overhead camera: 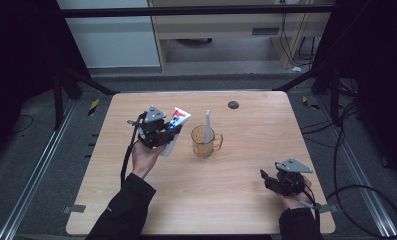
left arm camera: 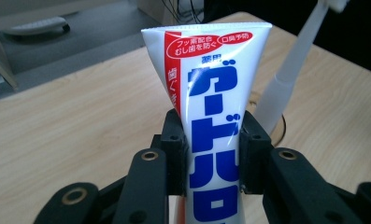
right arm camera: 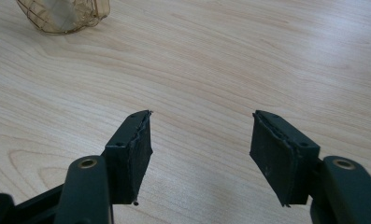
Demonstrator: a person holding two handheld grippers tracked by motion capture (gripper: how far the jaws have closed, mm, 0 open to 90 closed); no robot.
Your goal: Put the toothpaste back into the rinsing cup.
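Note:
My left gripper is shut on a white toothpaste tube with red and blue print, held above the table to the left of the cup; the tube points up and away with its flat crimped end on top. An amber clear cup with a handle stands at the table's middle, a white toothbrush upright inside it. That toothbrush rises just right of the tube in the left gripper view. My right gripper is open over bare wood near the front right corner, nothing between its jaws.
A small dark round mark lies near the wooden table's far edge. The cup's base sits at the upper left of the right gripper view. Dark frame bars and cables surround the table.

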